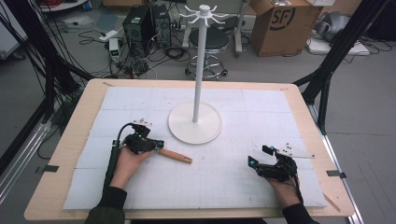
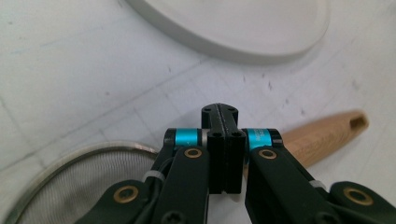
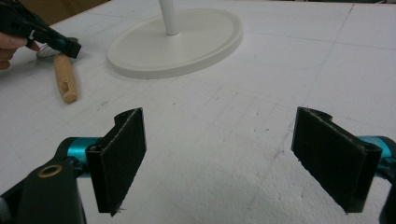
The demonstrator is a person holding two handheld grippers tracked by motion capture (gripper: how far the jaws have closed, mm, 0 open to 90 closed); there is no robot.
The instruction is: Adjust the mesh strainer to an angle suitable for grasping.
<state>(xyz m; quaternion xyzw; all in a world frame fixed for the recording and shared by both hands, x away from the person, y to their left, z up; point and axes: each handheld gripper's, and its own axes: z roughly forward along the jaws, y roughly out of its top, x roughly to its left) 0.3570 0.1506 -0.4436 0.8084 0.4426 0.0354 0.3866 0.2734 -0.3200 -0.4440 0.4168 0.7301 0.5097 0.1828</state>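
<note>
We are sizing up a wooden-handled mesh strainer lying on the table beside the rack.

We are judging the strainer (image 2: 70, 186) to be light and stiff, its fine mesh bowl easy to dent and its thin metal rim slippery, so the rounded wooden handle (image 1: 176, 156) is looking like the safest place to take hold, close to where it meets the bowl. It is lying flat on the white mat (image 1: 243, 186), just in front of the round base of the white hanging rack (image 1: 194, 123), handle pointing toward the middle of the table. Our left gripper (image 1: 158, 144) is hovering right over the handle's near end with its jaws pressed fully together; we cannot tell whether they are pinching anything. Our right gripper (image 3: 243, 158) is resting well apart with jaws spread wide and nothing between them.
</note>
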